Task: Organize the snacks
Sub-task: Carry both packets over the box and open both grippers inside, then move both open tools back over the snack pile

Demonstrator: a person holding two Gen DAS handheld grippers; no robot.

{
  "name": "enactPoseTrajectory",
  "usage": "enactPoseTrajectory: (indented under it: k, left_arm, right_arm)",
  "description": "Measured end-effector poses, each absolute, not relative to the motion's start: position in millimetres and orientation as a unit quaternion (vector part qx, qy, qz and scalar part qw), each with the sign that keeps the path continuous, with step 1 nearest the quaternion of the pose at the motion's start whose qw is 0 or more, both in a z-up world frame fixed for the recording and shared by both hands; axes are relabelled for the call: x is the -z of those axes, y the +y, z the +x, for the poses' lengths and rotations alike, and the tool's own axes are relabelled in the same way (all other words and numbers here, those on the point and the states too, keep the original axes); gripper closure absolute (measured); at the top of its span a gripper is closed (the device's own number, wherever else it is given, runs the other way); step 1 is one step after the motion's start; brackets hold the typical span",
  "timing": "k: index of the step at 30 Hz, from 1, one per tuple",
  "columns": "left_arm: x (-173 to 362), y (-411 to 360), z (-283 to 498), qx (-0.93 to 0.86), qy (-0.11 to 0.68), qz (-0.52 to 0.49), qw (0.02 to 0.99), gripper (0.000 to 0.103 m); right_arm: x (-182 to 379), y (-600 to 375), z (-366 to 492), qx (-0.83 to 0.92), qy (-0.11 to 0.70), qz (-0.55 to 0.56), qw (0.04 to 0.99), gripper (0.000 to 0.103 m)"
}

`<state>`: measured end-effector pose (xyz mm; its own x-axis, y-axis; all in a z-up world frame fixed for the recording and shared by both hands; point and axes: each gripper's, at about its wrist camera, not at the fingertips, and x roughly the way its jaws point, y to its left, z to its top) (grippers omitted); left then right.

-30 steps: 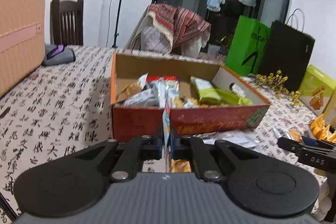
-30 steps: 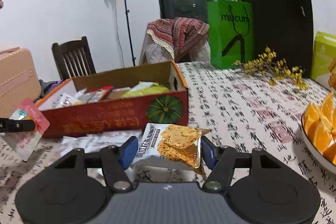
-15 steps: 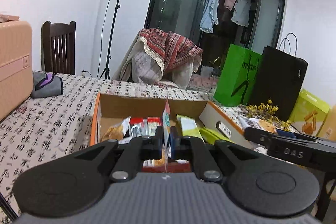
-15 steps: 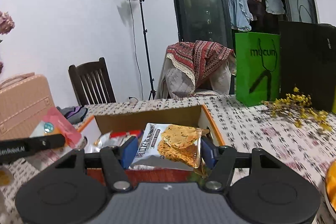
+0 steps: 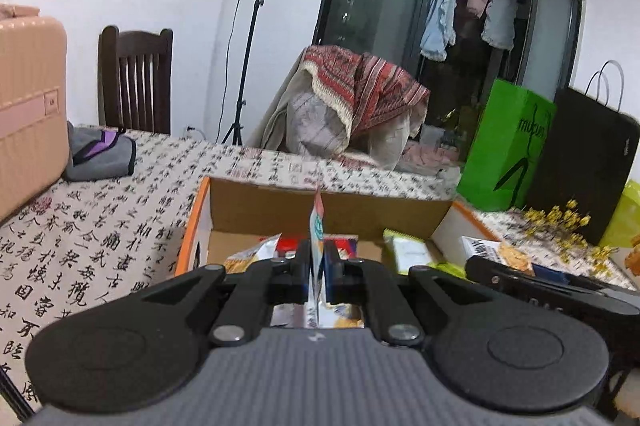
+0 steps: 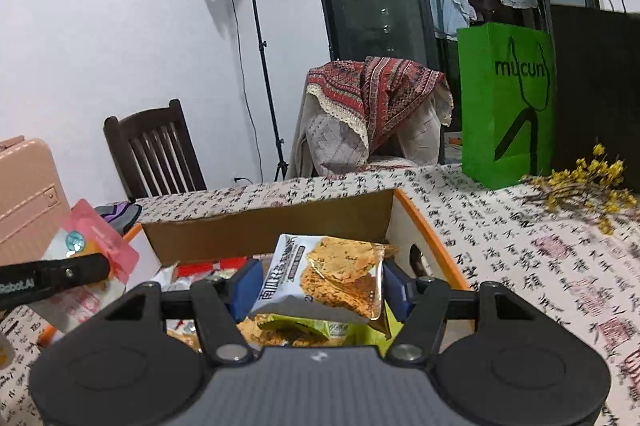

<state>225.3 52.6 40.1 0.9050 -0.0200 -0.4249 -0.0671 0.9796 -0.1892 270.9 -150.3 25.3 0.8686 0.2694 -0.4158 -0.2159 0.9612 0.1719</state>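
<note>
Over the cardboard box I've got both grippers. Box is a shallow open-top rectangle: plain brown corrugated inside, orange rim, white side wall with a cut-out hand hole. It sits on a tablecloth printed with black calligraphy.

Left gripper: jaws pressed together on a thin pink packet, flat glossy foil seen edge-on in my left wrist view; from the right wrist view it's a pink-and-white pouch with a teal round mark, at the box's left end.

Right gripper: blue pads clamped on the two sides of a biscuit packet, crinkly white-and-clear wrapper showing rough brown crackers, above the box's right half.

Versus a second ago: both grippers were short of the box's red front wall, low near the cloth; now both packets hang above the box interior and the front wall is out of sight below the tools. Grips unchanged.

Inside the box: loose wrapped snacks, a red-and-white packet, a light green pack, a green wrapper and more crackers directly under the right gripper.
</note>
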Motion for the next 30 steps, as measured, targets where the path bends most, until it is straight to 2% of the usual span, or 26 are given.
enactPoseTrajectory:
  k: [3,6,8,9,10,11,12,14,30]
  left_arm:
    - [-35.6,56.5,226.7,-0.005,0.220,-0.106,0.970,0.096]
    - [-36.1,56.2,220.7,-0.006,0.207,-0.102,0.973,0.090]
    - [-37.3,55.4,216.3,-0.009,0.197,-0.101,0.975,0.065]
    - [-37.9,55.4,214.1,-0.013,0.190,-0.102,0.976,0.037]
    - [-38.7,55.2,210.8,-0.024,0.178,-0.102,0.978,0.013]
    - [-39.6,54.9,206.7,-0.039,0.164,-0.102,0.980,0.006]
    - [-41.3,54.6,203.5,-0.047,0.152,-0.099,0.982,0.000]
    - [-43.6,54.5,199.1,-0.048,0.140,-0.099,0.984,0.000]
    - [-59.7,52.3,185.4,-0.051,0.151,-0.104,0.982,0.000]
  right_arm:
    - [-20.4,-149.5,272.0,-0.126,0.221,0.050,0.966,0.040]
    - [-18.3,-147.9,270.8,-0.128,0.223,0.039,0.966,0.036]
    - [-16.6,-148.4,270.9,-0.129,0.229,0.038,0.964,0.034]
    - [-16.9,-148.8,270.9,-0.128,0.229,0.038,0.964,0.029]
    - [-17.1,-149.8,270.1,-0.129,0.229,0.039,0.964,0.022]
    - [-17.2,-151.7,269.8,-0.129,0.231,0.044,0.963,0.016]
    - [-17.8,-153.7,269.0,-0.130,0.231,0.048,0.963,0.006]
    - [-18.0,-157.5,268.0,-0.131,0.229,0.057,0.963,0.000]
    - [-36.5,-168.3,254.1,-0.113,0.214,0.059,0.968,0.000]
